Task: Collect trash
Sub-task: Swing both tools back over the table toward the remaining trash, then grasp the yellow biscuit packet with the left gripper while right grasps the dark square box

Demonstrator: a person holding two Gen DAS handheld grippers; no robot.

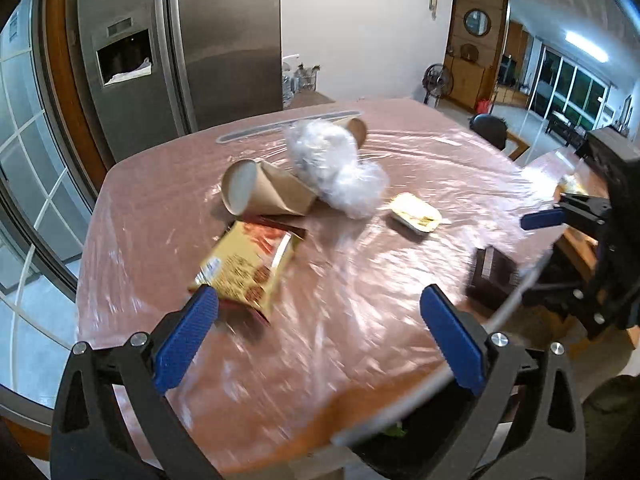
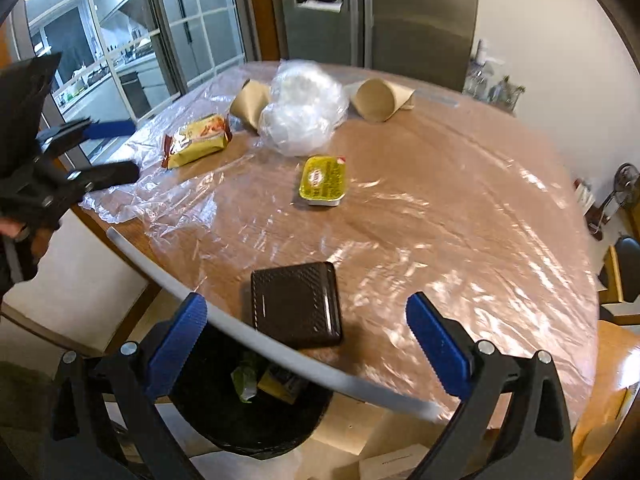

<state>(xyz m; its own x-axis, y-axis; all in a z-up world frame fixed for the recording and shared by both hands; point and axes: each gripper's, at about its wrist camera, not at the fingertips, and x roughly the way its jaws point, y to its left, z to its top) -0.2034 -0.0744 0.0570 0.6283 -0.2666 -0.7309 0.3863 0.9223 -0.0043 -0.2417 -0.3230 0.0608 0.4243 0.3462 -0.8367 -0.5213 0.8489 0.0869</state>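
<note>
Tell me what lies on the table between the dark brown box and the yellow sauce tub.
Nothing but bare plastic sheet over the table: the right wrist view shows no item between the dark brown box and the yellow sauce tub.

Two tipped paper cups (image 2: pixel 376 100), crumpled plastic (image 2: pixel 302 112), yellow wrapper (image 2: pixel 200 142), sauce tub (image 2: pixel 322 179) litter the table.

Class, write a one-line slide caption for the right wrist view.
Open right gripper above a black bin at the table's edge, with cups, wrappers and tubs left on it.
</note>
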